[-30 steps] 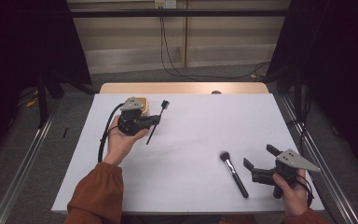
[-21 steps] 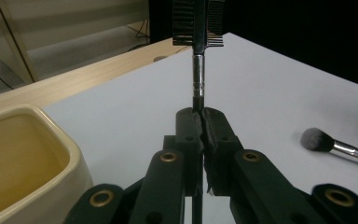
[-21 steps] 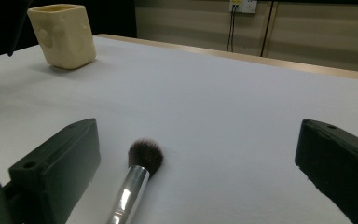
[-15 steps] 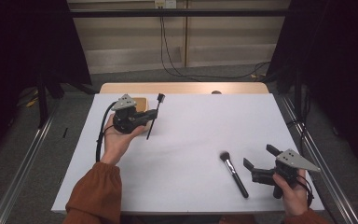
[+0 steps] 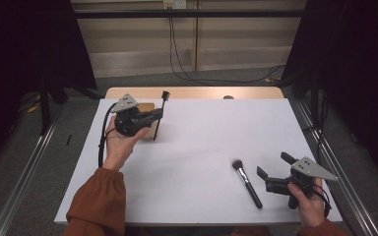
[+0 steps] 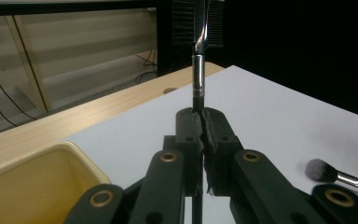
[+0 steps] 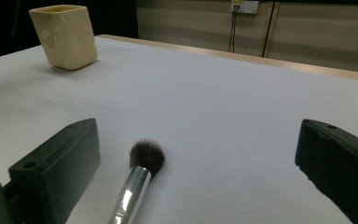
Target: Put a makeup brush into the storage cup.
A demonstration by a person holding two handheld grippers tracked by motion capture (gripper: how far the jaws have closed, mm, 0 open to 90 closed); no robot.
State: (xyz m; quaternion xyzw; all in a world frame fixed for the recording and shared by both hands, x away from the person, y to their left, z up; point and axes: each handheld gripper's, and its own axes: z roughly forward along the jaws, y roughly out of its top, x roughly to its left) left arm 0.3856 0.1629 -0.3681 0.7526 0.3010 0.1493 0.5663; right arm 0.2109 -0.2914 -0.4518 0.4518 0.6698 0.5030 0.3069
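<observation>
Left gripper [image 5: 147, 116] had carried its brow comb brush [image 5: 160, 114] a bit farther toward the far-left corner, so it hung right over the yellowish cup [image 5: 148, 106], jaws clamped tight on the thin handle, comb head pointing up and away. Cup sat directly under the handle's low end, so the left hand was clearly the nearer one. Right gripper [image 5: 274, 170] hadn't budged, jaws wide with nothing in them, powder brush [image 5: 246, 182] lying just left of it, bristles toward the far side. No readable labels anywhere
</observation>
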